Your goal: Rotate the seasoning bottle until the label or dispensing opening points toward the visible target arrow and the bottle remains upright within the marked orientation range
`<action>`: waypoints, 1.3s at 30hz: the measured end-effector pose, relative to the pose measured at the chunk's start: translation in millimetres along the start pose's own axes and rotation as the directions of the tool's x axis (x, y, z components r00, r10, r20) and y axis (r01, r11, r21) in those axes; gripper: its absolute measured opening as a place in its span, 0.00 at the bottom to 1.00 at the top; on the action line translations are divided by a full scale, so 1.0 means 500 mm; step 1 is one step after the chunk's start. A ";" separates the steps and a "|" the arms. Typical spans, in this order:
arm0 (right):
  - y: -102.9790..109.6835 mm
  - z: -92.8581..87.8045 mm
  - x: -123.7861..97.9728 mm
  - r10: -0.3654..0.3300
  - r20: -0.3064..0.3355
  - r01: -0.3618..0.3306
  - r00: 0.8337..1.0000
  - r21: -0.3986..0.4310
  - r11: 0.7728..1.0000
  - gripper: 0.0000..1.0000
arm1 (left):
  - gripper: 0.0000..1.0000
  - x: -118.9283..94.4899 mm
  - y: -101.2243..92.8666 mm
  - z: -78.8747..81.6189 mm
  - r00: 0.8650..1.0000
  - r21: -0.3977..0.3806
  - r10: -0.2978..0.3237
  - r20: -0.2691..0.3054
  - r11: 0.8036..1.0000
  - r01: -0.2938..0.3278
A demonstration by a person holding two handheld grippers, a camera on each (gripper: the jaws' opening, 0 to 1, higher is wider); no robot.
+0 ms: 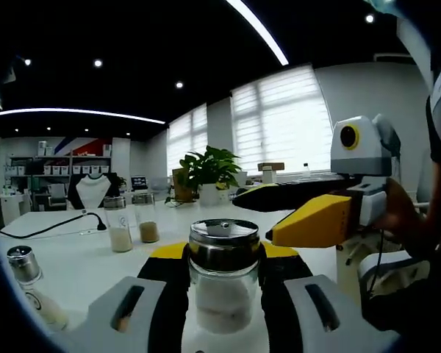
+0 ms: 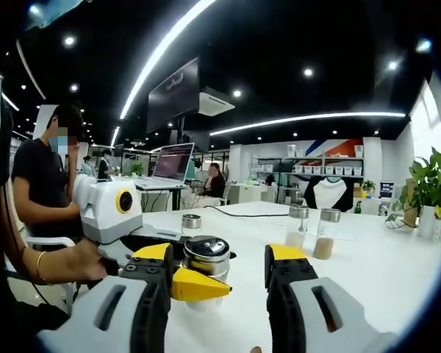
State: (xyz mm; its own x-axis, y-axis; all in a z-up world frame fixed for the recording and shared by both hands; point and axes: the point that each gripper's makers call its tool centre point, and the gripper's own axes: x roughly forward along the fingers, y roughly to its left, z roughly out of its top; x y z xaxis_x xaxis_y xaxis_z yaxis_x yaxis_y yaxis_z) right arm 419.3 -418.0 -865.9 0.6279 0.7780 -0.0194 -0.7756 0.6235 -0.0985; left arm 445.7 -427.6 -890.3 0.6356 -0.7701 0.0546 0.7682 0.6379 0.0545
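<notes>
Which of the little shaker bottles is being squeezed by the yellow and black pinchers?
The seasoning bottle with pale powder, right between the left hand-held gripper jaws. The other bottles stand free farther back on the white table.

A white table [image 1: 73, 272] ran across both views. In the left gripper view, two glass shakers [image 1: 119, 223] with metal caps stood side by side on it, one holding pale powder, the other [image 1: 146, 218] a browner one. Nearer the left edge lay a tilted shaker [image 1: 31, 283]. A black cable [image 1: 48, 226] crossed the tabletop. A leafy potted plant [image 1: 212, 170] stood before blinds-covered windows [image 1: 281, 121]. In the right gripper view, an open laptop [image 2: 167, 165] sat on a farther desk, and shelves [image 2: 309, 173] lined the back wall.
</notes>
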 end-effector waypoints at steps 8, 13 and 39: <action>0.006 -0.012 0.006 0.037 -0.022 -0.037 0.999 0.006 0.999 0.47 | 0.38 -0.003 -0.016 0.003 1.000 -0.001 -0.021 0.009 1.000 0.021; 0.008 -0.015 0.008 0.059 -0.023 -0.058 0.998 0.025 0.998 0.46 | 0.38 -0.006 -0.025 0.003 0.999 0.011 -0.037 0.005 0.999 0.037; 0.025 -0.049 0.037 0.189 -0.093 -0.183 0.978 0.073 0.980 0.30 | 0.38 -0.005 -0.029 -0.031 0.996 0.057 -0.075 -0.057 0.995 0.078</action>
State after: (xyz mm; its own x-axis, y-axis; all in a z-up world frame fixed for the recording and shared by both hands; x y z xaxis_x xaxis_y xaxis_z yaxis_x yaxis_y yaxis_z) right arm 422.8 -397.6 -891.6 0.4733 0.8712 -0.1304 -0.8798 0.4749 -0.0202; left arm 434.5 -435.1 -906.9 0.5795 -0.8149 -0.0067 0.8100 0.5750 0.1152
